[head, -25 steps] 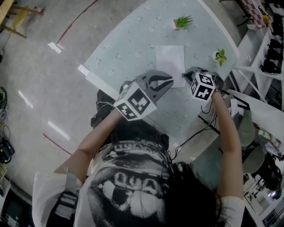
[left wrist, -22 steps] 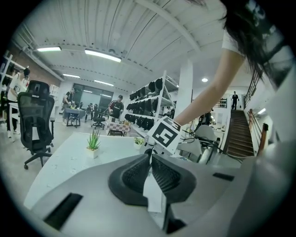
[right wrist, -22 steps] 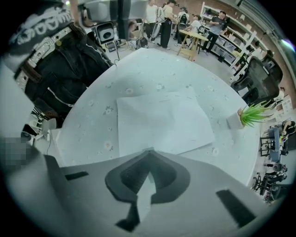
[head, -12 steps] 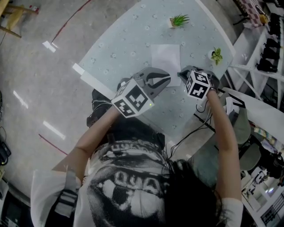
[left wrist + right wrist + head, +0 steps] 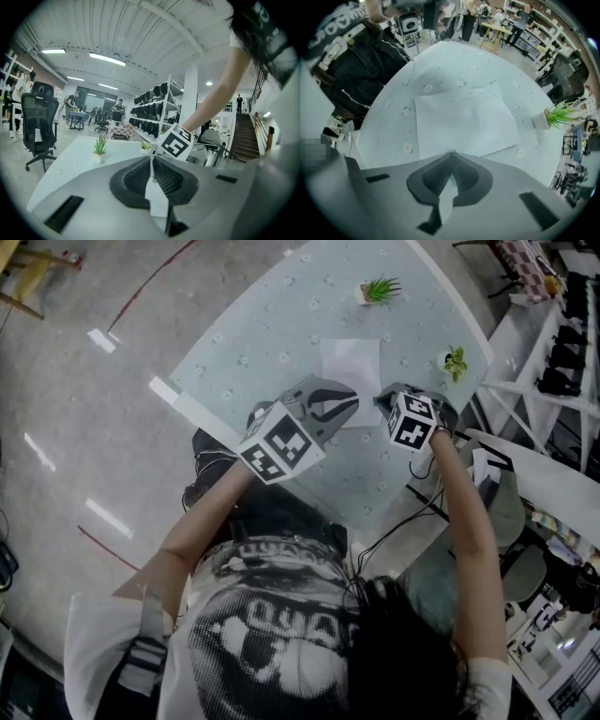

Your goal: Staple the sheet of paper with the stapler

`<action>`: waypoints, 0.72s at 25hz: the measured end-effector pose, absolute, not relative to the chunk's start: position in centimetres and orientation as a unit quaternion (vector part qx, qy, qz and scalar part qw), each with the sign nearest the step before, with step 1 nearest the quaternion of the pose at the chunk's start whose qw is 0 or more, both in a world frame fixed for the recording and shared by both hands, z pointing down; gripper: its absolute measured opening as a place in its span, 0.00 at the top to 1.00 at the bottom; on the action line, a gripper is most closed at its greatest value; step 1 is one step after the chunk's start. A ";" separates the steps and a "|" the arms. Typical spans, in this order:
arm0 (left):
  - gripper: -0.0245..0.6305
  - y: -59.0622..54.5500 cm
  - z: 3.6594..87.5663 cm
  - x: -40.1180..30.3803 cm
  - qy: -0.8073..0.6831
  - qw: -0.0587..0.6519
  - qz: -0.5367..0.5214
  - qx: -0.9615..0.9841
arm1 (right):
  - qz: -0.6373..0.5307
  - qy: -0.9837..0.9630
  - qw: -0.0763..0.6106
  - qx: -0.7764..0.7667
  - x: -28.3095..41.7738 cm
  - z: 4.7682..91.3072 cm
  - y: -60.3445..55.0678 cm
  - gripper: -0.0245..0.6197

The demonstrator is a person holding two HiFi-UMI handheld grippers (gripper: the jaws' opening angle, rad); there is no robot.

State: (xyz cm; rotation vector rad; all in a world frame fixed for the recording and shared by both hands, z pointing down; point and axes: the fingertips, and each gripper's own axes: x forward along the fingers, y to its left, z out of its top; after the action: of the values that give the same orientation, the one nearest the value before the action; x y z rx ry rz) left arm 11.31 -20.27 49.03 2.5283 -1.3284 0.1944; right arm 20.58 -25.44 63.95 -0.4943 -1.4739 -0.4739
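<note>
**Left gripper** [image 5: 349,405]: You hold it raised over the table [image 5: 253,343], nearly level with the nose dipped a little.
- The fingers are pressed together, tips meeting, with nothing between them.
- In the head view its nose overlaps the near left corner of the sheet of paper [image 5: 352,362].
- Its own view looks over the sheet and does not show it. It shows only the far table top and your other gripper's marker cube [image 5: 176,143] just past the tips.

**Sheet of paper:** White, lying flat on the pale, flower-dotted table. Its near edge lies between your two grippers and the rest stretches away from you. Neither gripper holds it.

**Right gripper** [image 5: 386,399]: It points straight down at the table, at the sheet's near right corner.
- The fingers are pressed together and empty.
- In the right gripper view the sheet spreads out just beyond the tips, and its nearest edge runs behind them.
- I cannot tell whether the tips touch the paper or hang just above it.

**Right of the sheet:**
- A spiky potted plant [image 5: 380,289] stands past the sheet's far edge, apart from it.
- A smaller plant [image 5: 457,360] stands further right, near the table's rim.
</note>
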 end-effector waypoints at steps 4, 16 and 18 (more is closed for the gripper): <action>0.93 -19.9 48.9 10.7 -0.462 0.135 0.067 0.874 | -0.195 -0.663 0.689 -0.220 20.6 64.1 -25.5 0.97; 0.93 -16.7 48.5 8.2 -0.468 0.134 0.090 0.869 | -0.180 -0.691 0.668 -0.210 20.5 63.4 -25.4 0.96; 0.93 -16.0 48.4 7.2 -0.471 0.138 0.097 0.866 | -0.171 -0.699 0.665 -0.200 20.4 62.8 -25.5 0.96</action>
State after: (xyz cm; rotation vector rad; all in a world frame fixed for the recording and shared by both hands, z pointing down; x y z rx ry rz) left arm 7.16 -15.96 48.36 2.5037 -1.3625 0.2802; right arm 20.42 -25.52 62.82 -0.4521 -1.5779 -0.3869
